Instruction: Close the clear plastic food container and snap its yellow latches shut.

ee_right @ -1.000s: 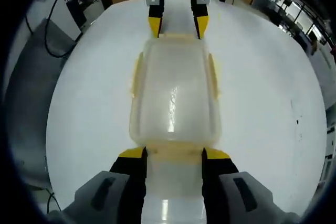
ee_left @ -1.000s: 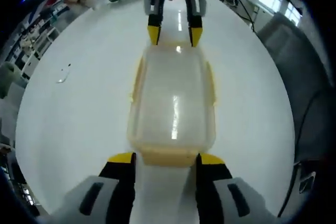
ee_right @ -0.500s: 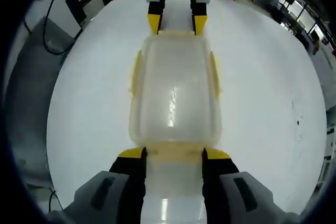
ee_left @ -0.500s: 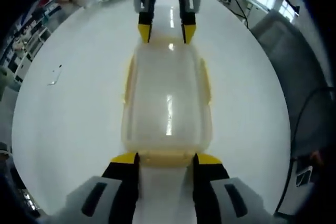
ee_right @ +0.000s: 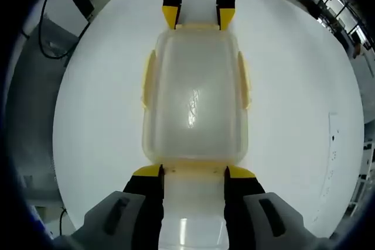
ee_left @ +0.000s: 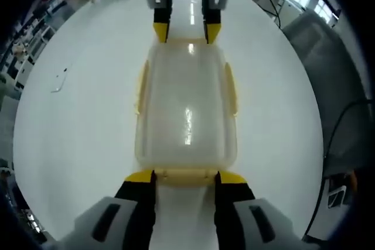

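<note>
Left tool point(ee_left: 183, 177) open, yellow tips flanking the near end latch point(ee_left: 184, 175) of the clear lidded container point(ee_left: 186, 106). Right tool point(ee_right: 193, 171) open, same at the opposite end latch point(ee_right: 194, 169). Container sits mid white bench point(ee_left: 76, 121), side latches point(ee_right: 244, 80) flat against it. Versus 1.0 s ago: both tools slightly closer to container. Tools face each other along container's length.

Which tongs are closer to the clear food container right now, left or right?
Neither: the left tongs sit at one short end of the food container and the right tongs at the opposite end, tips at its end latches.
</note>
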Action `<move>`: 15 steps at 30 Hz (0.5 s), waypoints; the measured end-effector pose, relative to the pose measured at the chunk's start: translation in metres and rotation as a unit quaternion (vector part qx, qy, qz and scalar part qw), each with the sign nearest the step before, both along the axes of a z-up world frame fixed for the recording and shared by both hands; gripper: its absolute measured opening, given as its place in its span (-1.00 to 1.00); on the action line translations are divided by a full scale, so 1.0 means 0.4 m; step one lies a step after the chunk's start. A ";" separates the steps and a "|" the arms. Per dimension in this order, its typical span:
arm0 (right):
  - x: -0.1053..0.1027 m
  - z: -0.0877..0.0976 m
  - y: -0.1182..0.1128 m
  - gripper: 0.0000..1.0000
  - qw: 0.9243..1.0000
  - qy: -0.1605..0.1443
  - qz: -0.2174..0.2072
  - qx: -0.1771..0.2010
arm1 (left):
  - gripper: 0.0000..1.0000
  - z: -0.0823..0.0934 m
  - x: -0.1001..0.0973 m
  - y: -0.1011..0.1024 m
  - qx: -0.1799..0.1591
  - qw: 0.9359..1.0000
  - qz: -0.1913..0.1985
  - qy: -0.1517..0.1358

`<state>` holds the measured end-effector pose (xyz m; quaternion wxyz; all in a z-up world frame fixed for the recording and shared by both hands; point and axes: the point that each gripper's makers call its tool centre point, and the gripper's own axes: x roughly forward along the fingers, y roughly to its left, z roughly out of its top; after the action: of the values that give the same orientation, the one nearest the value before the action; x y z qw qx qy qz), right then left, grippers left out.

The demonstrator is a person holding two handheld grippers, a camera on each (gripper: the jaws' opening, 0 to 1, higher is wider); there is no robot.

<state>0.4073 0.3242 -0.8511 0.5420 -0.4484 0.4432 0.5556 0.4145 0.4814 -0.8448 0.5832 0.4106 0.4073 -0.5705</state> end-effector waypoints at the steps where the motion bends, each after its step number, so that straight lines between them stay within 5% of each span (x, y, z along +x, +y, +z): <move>1: 0.000 0.000 0.000 -0.27 1.000 0.000 0.001 -0.006 | -0.32 0.000 0.000 -0.001 -0.001 1.000 0.000 0.000; 15: -0.001 -0.007 -0.009 -0.25 1.000 -0.001 -0.005 -0.023 | -0.32 -0.002 -0.001 -0.001 -0.011 1.000 0.007 0.001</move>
<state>0.4068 0.3208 -0.8539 0.5344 -0.4593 0.4579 0.5420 0.4139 0.4811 -0.8458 0.5911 0.4005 0.4042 -0.5717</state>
